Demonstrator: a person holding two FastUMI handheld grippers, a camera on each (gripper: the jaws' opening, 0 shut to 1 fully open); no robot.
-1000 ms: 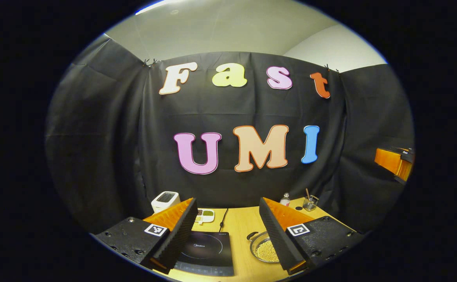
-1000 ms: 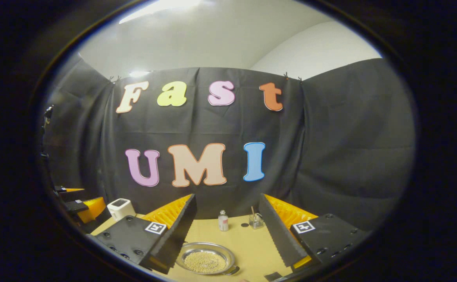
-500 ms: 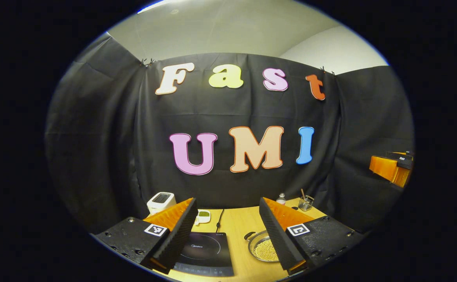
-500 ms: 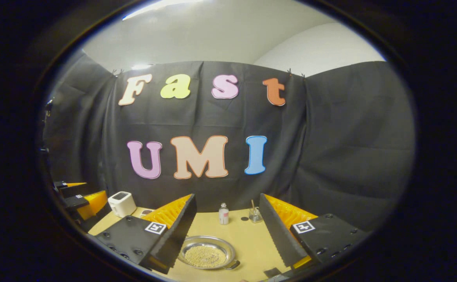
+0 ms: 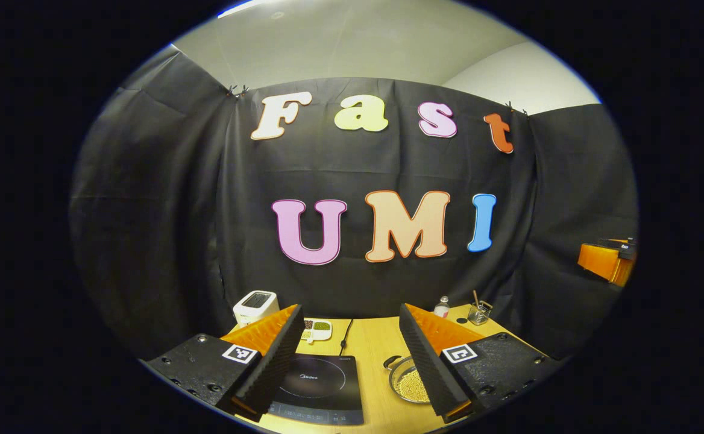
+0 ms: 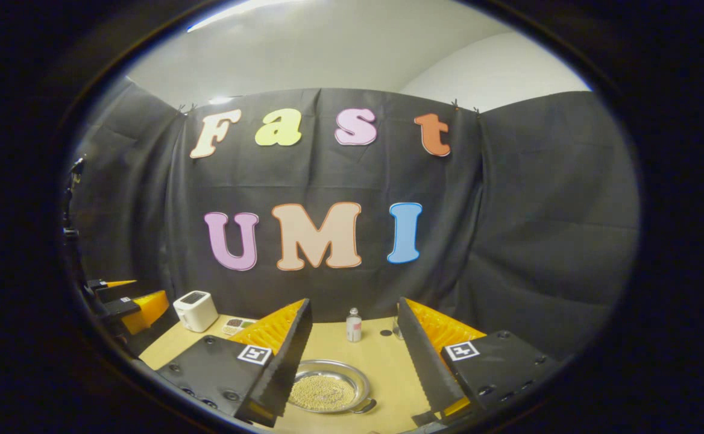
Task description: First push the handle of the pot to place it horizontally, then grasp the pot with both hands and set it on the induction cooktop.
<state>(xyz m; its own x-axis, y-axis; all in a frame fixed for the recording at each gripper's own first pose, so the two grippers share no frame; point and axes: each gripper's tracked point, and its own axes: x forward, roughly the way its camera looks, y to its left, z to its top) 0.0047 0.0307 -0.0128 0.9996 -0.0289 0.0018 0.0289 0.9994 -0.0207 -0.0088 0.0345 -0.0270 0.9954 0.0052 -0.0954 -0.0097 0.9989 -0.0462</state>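
My right gripper point(image 6: 352, 367) is the nearer one to the pot point(image 6: 328, 393): in the right gripper view the pot sits on the tabletop point(image 6: 382, 374) straight ahead and below, framed between my spread fingers, well clear of both. The fingers stand wide and hold nothing. The pot is shallow, metal, filled with pale round grains. One dark handle point(image 6: 366, 407) shows at its near-right rim, toward me; I judge the pot's handle axis runs diagonally or front-to-back rather than side to side, though I cannot see the opposite handle from here.

In the left gripper view, my left gripper point(image 5: 349, 361) is also wide and empty. From it the cooktop point(image 5: 322, 389) lies ahead between the fingers, near the front edge of the tabletop, and the pot point(image 5: 409, 383) lies to the right of the cooktop, just beside it but apart, half hidden behind my right finger. A dark handle point(image 5: 390, 362) shows at the pot's far-left rim there, which fits a diagonal axis.

So the coming push belongs to the right gripper: down and onto the near-right handle, swinging it sideways until the handles line up with the tabletop's front edge. Neither gripper touches anything yet.
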